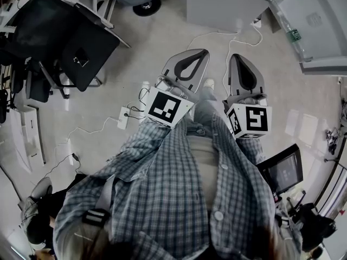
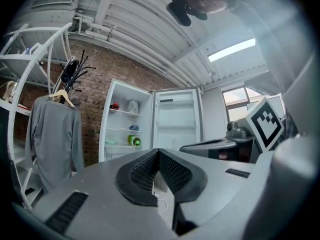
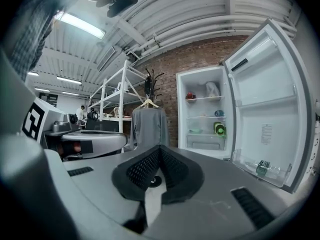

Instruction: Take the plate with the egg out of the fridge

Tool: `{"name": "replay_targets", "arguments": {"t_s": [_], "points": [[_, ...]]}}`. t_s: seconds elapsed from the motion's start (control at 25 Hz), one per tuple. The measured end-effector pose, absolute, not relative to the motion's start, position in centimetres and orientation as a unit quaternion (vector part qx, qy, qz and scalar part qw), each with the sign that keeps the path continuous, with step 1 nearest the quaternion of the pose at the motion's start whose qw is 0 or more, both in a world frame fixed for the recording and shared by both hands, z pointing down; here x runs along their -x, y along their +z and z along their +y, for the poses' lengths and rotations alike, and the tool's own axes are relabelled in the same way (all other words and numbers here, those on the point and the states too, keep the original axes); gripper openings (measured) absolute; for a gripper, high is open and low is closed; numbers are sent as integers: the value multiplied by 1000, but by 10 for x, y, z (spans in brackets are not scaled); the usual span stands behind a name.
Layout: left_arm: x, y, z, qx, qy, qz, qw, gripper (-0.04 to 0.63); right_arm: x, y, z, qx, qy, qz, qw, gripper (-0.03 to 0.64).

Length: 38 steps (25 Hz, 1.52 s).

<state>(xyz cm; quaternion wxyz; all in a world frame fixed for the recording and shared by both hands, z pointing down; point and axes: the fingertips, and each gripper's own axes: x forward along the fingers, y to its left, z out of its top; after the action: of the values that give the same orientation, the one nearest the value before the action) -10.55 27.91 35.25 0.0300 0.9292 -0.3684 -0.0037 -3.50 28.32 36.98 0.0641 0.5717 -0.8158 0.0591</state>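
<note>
The white fridge stands open some way ahead against a brick wall. Its shelves hold a red item, a white jug, a blue bowl, a green container and a pale flat dish, also on the third shelf. Whether an egg lies on it is too small to tell. My left gripper and my right gripper are both shut with nothing between the jaws. Both are held level in front of the person's body, left gripper beside right gripper, far from the fridge.
The fridge door swings out to the right, with a bottle in its lower rack. A grey shirt hangs on a coat stand left of the fridge, beside white shelving. Cables and a power strip lie on the floor; a black chair stands at the left.
</note>
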Motion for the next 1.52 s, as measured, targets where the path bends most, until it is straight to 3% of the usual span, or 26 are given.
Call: {"name": "replay_targets", "arguments": {"t_s": [1.52], "points": [[-25, 335, 99, -914, 5, -406, 3, 6, -96, 360, 99, -540, 59, -839, 34, 5]]}}
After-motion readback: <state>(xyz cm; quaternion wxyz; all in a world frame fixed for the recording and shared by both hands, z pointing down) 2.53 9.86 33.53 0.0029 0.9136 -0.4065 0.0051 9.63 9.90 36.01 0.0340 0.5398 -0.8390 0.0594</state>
